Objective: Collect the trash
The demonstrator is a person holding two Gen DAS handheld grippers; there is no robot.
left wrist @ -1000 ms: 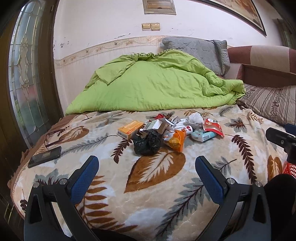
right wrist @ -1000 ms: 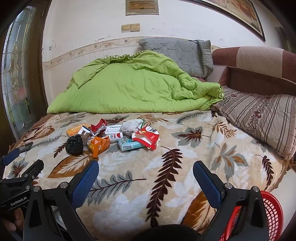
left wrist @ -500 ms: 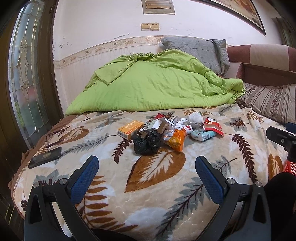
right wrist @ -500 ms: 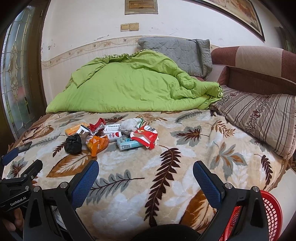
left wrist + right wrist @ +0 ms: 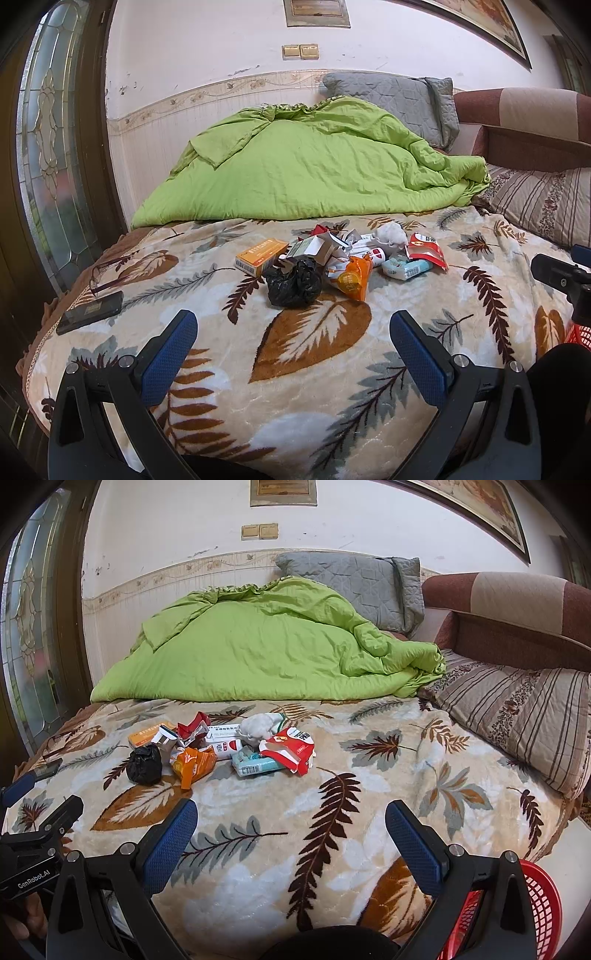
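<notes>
The bed (image 5: 317, 369) was covered by a cream blanket (image 5: 369, 786) with a brown and grey leaf print. A rumpled green duvet (image 5: 306, 170) lay heaped across the far part, with a grey quilted pillow (image 5: 399, 99) propped behind it against the white wall (image 5: 221, 48). A striped pillow (image 5: 517, 709) lay at the right, below a brown padded headboard (image 5: 517, 605). A leaded-glass door (image 5: 48, 147) stood at the left, and a double wall switch (image 5: 300, 51) was mounted above the duvet.

The trash pile (image 5: 340, 258) sat mid-bed, near the duvet's edge: an orange box (image 5: 261, 252), a knotted black bag (image 5: 293, 282), an orange wrapper (image 5: 351, 278), a red-and-white packet (image 5: 291, 747), a pale blue tissue pack (image 5: 255, 766) and a crumpled white wad (image 5: 258, 727), all touching or overlapping. A dark phone (image 5: 90, 312) lay apart at the near left edge. A red basket (image 5: 532, 912) stood beyond the bed's near right corner.

The left gripper (image 5: 293, 350) hovered over the near blanket, jaws spread wide and empty. The right gripper (image 5: 291, 834) did likewise, jaws wide apart, holding nothing.
</notes>
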